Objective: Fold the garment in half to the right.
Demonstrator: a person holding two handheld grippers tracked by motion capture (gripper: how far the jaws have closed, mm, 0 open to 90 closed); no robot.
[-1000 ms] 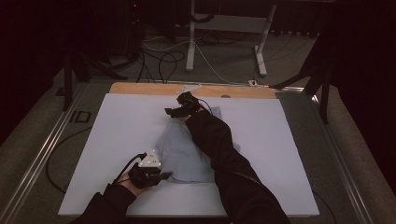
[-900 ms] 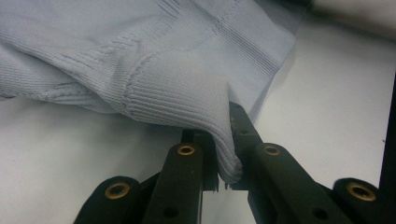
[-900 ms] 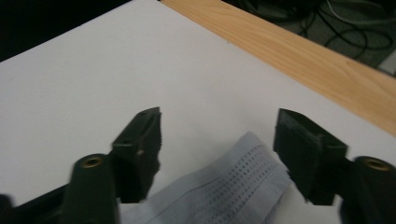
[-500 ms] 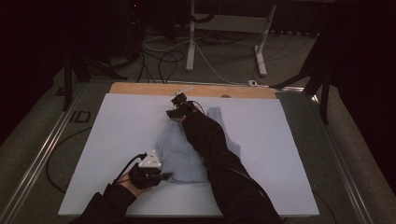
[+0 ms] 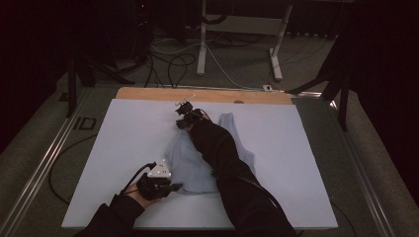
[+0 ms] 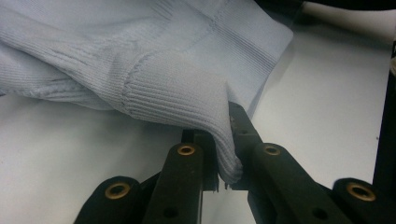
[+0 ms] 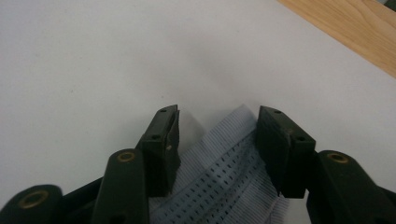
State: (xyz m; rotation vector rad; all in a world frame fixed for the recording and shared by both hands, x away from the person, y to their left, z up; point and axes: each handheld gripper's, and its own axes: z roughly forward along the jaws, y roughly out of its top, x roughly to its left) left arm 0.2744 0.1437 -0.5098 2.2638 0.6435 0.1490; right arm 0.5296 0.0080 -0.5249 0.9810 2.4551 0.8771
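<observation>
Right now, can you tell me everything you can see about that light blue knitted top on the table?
The top is pale blue knit, soft-looking, with ribbed edges and a patch of tiny holes. It lies rumpled, mostly flat, on the white table, with one strip reaching toward the far side. The left tool is shut on a ribbed edge near the person. The right tool has just been closing around a far edge, which sits between its jaws. A dark sleeve lies across the top.

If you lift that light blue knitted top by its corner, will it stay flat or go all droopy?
Probably droopy: the light blue knitted top already folds and sags where the left gripper pinches its ribbed hem. It looks thin and light, and the ribbed knit likely won't slip easily.
</observation>
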